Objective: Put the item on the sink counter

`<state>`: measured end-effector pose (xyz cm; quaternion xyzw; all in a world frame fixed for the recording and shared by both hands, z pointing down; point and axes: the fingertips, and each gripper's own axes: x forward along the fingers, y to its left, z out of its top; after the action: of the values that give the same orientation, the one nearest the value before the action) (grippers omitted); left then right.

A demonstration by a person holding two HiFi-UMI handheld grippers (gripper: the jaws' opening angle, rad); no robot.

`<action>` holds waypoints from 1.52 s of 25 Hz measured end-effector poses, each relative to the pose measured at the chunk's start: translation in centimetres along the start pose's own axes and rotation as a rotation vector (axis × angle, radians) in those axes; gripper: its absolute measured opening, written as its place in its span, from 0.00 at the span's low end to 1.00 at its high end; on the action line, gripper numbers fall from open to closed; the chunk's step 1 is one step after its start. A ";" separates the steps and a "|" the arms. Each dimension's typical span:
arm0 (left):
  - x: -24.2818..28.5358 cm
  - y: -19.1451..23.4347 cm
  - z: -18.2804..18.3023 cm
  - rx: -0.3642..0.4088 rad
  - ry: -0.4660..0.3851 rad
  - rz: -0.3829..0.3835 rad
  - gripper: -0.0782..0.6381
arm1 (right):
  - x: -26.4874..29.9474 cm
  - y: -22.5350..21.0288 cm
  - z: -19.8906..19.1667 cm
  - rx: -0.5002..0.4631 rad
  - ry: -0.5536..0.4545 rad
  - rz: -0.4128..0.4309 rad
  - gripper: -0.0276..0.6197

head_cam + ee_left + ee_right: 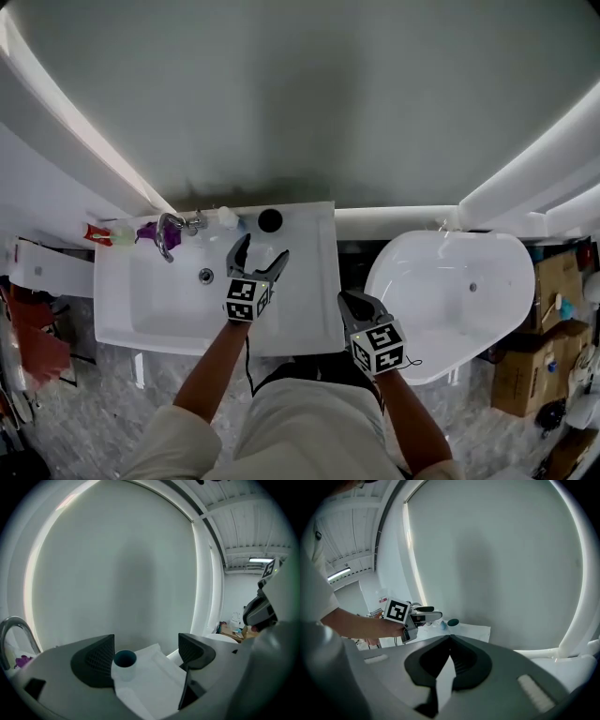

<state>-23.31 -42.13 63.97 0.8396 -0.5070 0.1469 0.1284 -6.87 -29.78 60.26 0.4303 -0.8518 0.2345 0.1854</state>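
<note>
— How does the left gripper (146,649) stand?
— Its jaws are wide apart and clamp nothing. The cup (124,661), white with a dark inside, stands upright just ahead of them, nearer the left jaw. It sits on the white surface (314,274) at the back right of the sink (120,330).
— And the right gripper (450,638)?
— Its jaws are pressed together and hold nothing. It hangs over the gap between the sink and the white tub (441,292).
— What lies further out?
— The faucet (167,234) stands at the basin's back left, with a purple thing (147,232) and a red thing (97,234) along that back edge.
</note>
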 end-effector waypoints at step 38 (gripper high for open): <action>-35.9 -22.7 -0.8 -0.050 -0.045 0.282 0.13 | -23.0 9.2 -5.7 -0.169 -0.160 0.242 0.06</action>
<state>-19.14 -2.39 49.72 0.7598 -0.6260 0.1322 0.1159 -0.87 -6.90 50.82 0.3246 -0.9262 0.1474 0.1228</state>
